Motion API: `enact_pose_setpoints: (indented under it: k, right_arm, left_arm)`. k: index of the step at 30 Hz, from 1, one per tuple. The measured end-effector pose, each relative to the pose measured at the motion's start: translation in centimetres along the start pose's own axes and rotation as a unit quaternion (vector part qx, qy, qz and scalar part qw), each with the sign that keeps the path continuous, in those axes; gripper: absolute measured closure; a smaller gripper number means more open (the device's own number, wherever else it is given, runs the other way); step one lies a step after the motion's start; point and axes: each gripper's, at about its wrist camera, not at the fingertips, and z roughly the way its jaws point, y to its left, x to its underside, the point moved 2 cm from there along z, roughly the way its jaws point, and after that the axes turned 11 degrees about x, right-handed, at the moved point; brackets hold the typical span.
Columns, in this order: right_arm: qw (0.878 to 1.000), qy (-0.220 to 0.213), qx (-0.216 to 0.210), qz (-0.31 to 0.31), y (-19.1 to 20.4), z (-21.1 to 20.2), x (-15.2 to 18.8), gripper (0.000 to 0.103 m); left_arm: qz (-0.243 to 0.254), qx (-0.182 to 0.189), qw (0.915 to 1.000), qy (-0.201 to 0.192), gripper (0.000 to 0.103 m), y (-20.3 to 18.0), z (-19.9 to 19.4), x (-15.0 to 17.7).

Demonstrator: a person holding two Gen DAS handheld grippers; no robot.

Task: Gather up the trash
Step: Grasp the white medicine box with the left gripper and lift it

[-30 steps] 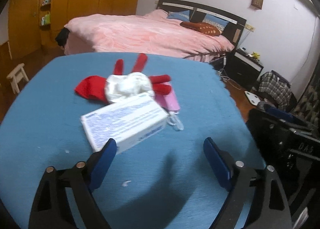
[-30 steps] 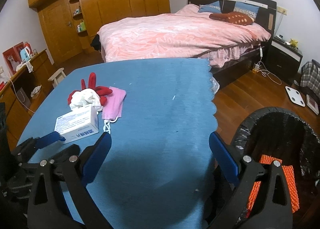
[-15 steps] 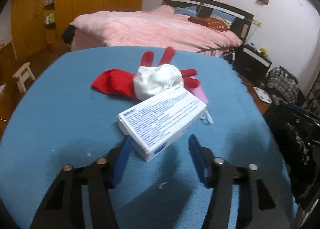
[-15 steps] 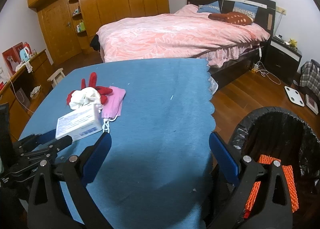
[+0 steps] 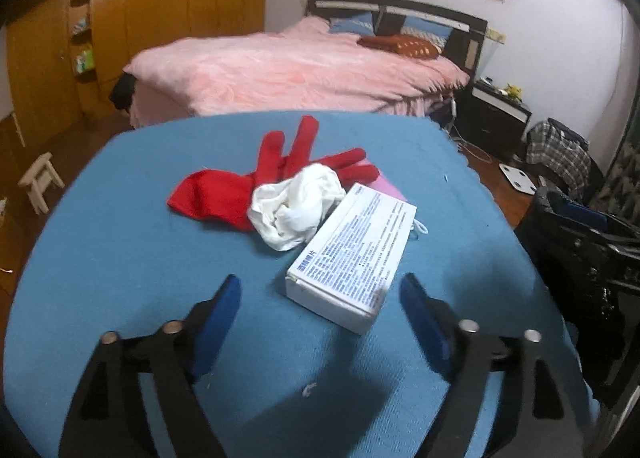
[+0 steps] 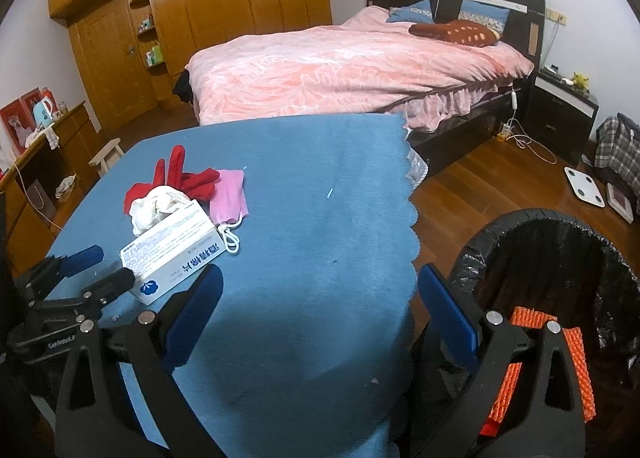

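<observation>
The left gripper (image 5: 320,300) is opening, its blue pads wide on either side of the near end of the white box (image 5: 352,258) without touching it; the box lies flat on the blue table (image 5: 120,258), against a crumpled white cloth (image 5: 296,209) and red glove (image 5: 240,185). The right gripper (image 6: 320,290) stands wide open and empty above the table edge, beside the black-lined trash bin (image 6: 560,258).

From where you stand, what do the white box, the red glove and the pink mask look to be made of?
White box: thin matte cardboard, by its sharp folded edges and printed text. Red glove: soft knit fabric, probably; limp and fuzzy. Pink mask: likely nonwoven fabric, with pleats and white ear loops.
</observation>
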Motion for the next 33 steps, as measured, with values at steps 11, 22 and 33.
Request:
enact_pose_setpoints:
  k: [11, 22, 33]
  right_arm:
    - [1.0, 0.002, 0.003, -0.003, 0.2, 0.0, 0.1, 0.008]
    - [1.0, 0.008, -0.007, -0.009, 0.8, 0.4, 0.6, 0.008]
    - [1.0, 0.0, 0.0, -0.001, 0.1, -0.2, 0.3, 0.008]
  left_arm:
    - [-0.006, 0.02, 0.9994, 0.026, 0.038, -0.4, 2.3, 0.2]
    - [-0.027, -0.017, 0.9991, 0.029, 0.025, -1.6, -0.8, 2.5]
    - [-0.005, 0.009, 0.9977, 0.067, 0.04, -1.8, 2.8, 1.3]
